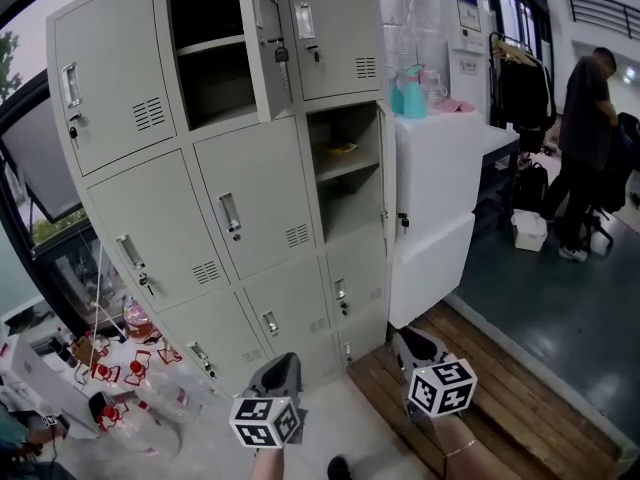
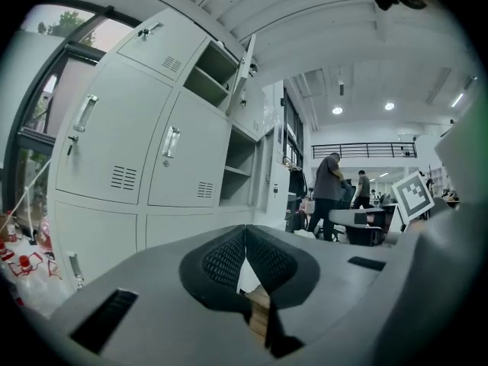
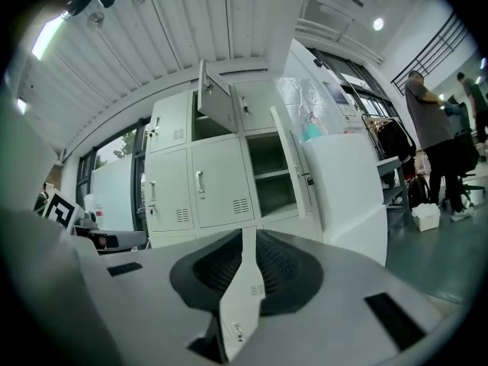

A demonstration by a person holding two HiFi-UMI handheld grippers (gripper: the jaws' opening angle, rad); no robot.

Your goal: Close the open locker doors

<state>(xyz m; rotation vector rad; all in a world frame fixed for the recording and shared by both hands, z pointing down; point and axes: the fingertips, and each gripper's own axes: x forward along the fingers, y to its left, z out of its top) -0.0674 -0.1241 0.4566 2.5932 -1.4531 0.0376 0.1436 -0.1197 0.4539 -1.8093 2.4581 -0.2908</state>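
The grey locker bank (image 1: 200, 198) stands ahead of me. Its top middle compartment (image 1: 210, 48) is open, with the door (image 1: 262, 38) swung outward. The middle right compartment (image 1: 343, 168) is open too, its door (image 1: 386, 183) edge-on to me, and something yellow (image 1: 342, 149) lies on its shelf. Both grippers hang low in front of the lockers, apart from them. My left gripper (image 1: 280, 366) (image 2: 244, 239) is shut on nothing. My right gripper (image 1: 413, 343) (image 3: 248, 242) has a narrow gap between its pads and holds nothing. The right gripper view shows both open doors (image 3: 217, 101) (image 3: 293, 166).
A white cabinet (image 1: 440, 198) with a teal bottle (image 1: 412, 93) on top adjoins the lockers on the right. A wooden platform (image 1: 500, 388) lies under my right side. Bags and red-tagged clutter (image 1: 120, 368) cover the floor at left. A person (image 1: 585, 138) stands far right near a clothes rack (image 1: 520, 88).
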